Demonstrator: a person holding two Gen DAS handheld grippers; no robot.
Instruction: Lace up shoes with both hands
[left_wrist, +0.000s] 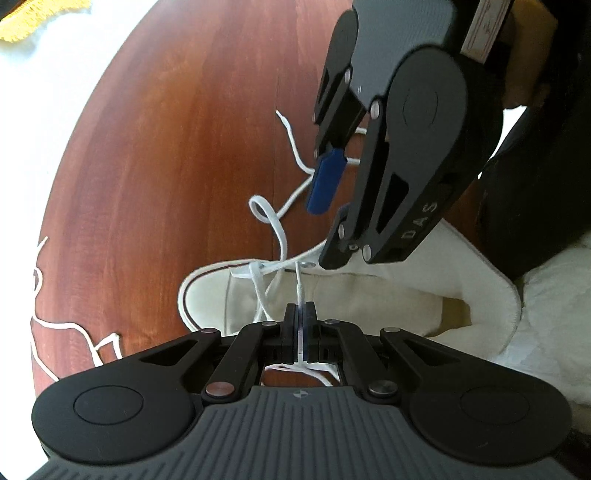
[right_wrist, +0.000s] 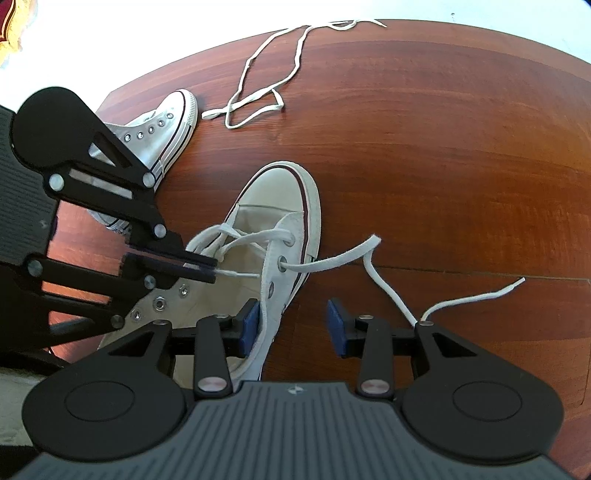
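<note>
The left gripper has its jaws closed on the tip of the white lace, which runs taut from the jaws up to an eyelet of the near shoe. In the right wrist view the same gripper enters from 9 o'clock and pinches the lace tip over the shoe's tongue.

The right gripper has its jaws apart, with the blue pads visible. The eyelet flap of the near shoe lies just beside the left pad; nothing is gripped.

The near shoe, a white high-top, rests on the red-brown wooden bench with its toe toward 12 o'clock. The lace crosses the lowest eyelets; its free end leaves a right-side eyelet and trails over the bench toward 3 o'clock.

Farther off, at 10 o'clock, a second white shoe lies unlaced. At 12 o'clock, a loose lace lies along the far bench edge.
</note>
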